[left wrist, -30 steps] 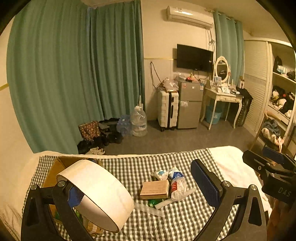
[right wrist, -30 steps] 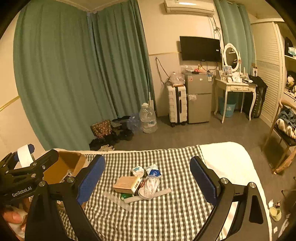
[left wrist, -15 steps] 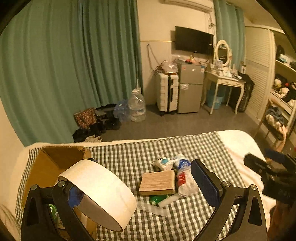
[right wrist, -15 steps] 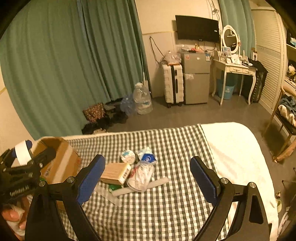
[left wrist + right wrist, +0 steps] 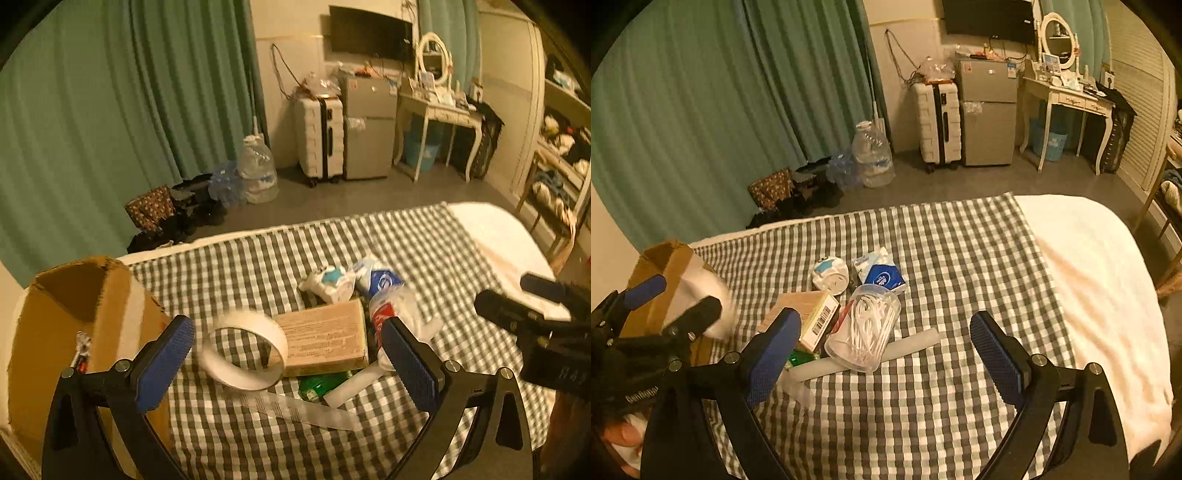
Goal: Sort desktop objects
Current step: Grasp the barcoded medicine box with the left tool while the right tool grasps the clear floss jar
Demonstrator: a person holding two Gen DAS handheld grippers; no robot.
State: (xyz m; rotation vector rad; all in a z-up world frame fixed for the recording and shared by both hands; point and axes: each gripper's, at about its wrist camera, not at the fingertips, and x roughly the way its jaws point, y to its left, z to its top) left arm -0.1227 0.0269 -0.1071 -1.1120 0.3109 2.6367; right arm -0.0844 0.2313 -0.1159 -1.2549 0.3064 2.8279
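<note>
At lower centre of the left wrist view, the left gripper (image 5: pixel 288 356) is standing with its jaws spread wide and nothing between its blue pads, while a blurred roll of white tape (image 5: pixel 245 350) is hanging free just beyond them, apparently in mid-drop. It is sitting beside the open cardboard box (image 5: pixel 55 325) at lower left rather than over the opening, so it may be missing the box meant to collect it. Across the bottom of the right wrist view, the right gripper (image 5: pixel 882 349) is likewise waiting spread and empty, aimed at the pile it will likely be picking from next. Mid-frame, on the checked cloth (image 5: pixel 960 251), the unsorted things are lying heaped together: a clear tub of cotton swabs (image 5: pixel 866 332) tipped on its side, a flat carton (image 5: pixel 809 314), a blue tissue pack (image 5: pixel 881 273). Farther back, green curtains (image 5: pixel 720 110) are filling the upper left.
</note>
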